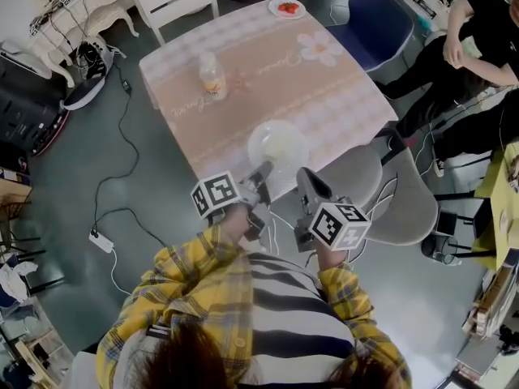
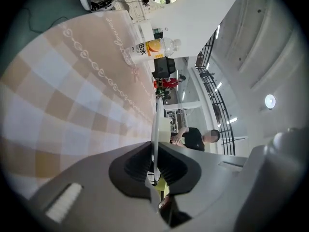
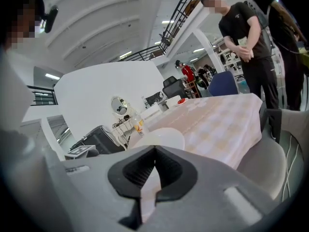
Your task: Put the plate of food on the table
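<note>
A white plate (image 1: 278,146) with something pale in it lies at the near edge of the checked tablecloth (image 1: 340,96). My left gripper (image 1: 263,173) is shut on its near rim; in the left gripper view the plate (image 2: 156,122) shows edge-on, pinched between the pads of the left gripper (image 2: 155,151). My right gripper (image 1: 306,178) hovers just right of it, off the table's edge, shut with nothing in it. In the right gripper view the plate (image 3: 164,138) sits beyond the closed right gripper (image 3: 154,151).
A drink bottle (image 1: 212,75) stands mid-table and a small plate of red food (image 1: 287,7) sits at the far edge. A grey chair (image 1: 409,205) is at my right, a blue chair (image 1: 373,24) beyond. Seated people (image 1: 478,39) are on the right. Cables (image 1: 122,160) cross the floor.
</note>
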The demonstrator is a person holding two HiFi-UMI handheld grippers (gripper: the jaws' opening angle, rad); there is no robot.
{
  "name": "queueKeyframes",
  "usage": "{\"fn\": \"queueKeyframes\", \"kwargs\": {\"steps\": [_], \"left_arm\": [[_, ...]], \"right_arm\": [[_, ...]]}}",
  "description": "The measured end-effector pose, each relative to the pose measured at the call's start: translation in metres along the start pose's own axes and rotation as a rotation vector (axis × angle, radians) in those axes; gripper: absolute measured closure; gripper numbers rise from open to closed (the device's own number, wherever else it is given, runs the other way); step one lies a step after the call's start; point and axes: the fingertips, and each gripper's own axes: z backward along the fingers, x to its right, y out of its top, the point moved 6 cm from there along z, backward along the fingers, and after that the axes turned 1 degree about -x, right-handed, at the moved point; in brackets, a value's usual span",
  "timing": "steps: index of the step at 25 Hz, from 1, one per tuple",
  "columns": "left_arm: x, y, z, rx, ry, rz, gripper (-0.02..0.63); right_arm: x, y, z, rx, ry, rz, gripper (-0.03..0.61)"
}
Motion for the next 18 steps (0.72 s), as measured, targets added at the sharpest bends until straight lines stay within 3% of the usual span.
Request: {"fn": "queueKeyframes", "kwargs": {"steps": [18], "left_arm": [[-0.005,0.087,-0.106,0.046,0.015,0.050,0.603]], "right_arm": [[0.050,0.052,-0.097,-0.055,-0.056,-0.017,0.581]]}}
